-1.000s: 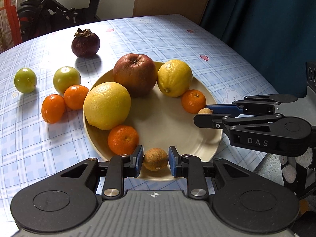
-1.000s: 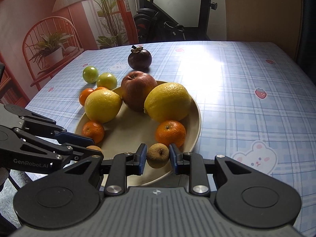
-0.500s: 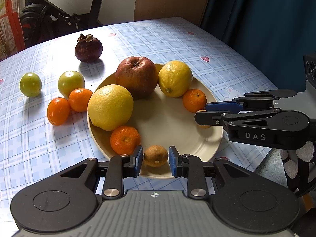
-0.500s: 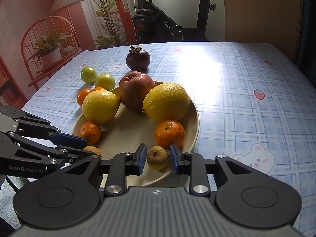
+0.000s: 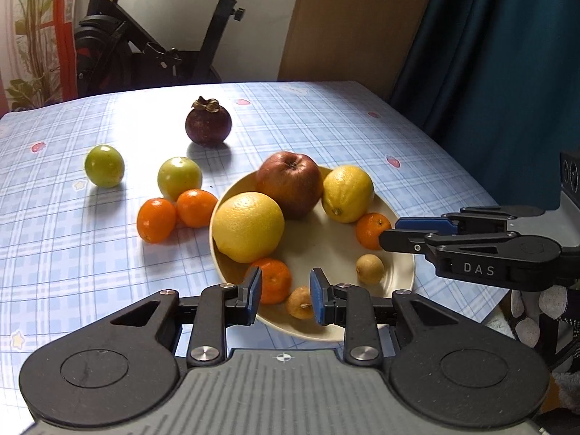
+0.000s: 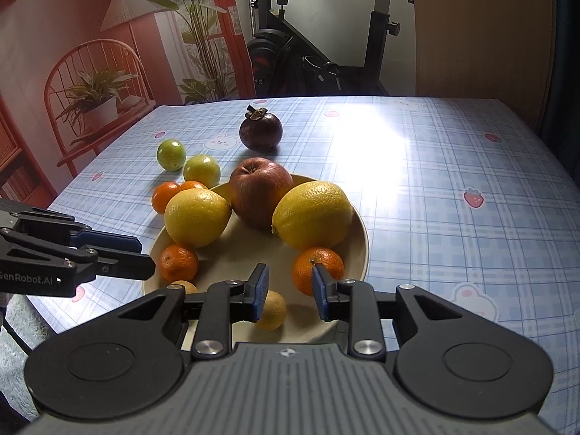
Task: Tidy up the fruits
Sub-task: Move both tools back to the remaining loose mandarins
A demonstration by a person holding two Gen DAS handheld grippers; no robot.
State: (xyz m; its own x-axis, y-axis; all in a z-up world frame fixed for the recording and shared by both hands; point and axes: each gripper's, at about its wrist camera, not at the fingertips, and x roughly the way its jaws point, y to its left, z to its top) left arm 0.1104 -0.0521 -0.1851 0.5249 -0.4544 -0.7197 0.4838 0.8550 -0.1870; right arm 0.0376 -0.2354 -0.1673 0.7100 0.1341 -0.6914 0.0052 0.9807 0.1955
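A cream plate holds a red apple, two lemons, two tangerines and two small brown fruits. My left gripper is open above the plate's near rim, one brown fruit lying free by its right finger. My right gripper is open above the plate, the other brown fruit lying free by its left finger. Each gripper shows in the other's view.
On the checked tablecloth left of the plate lie two tangerines, two green fruits and a dark mangosteen. An exercise bike and a curtain stand beyond the table. The table edge runs close on the right.
Both grippers have opened, released their small brown fruits onto the plate, and risen and drawn back a little.
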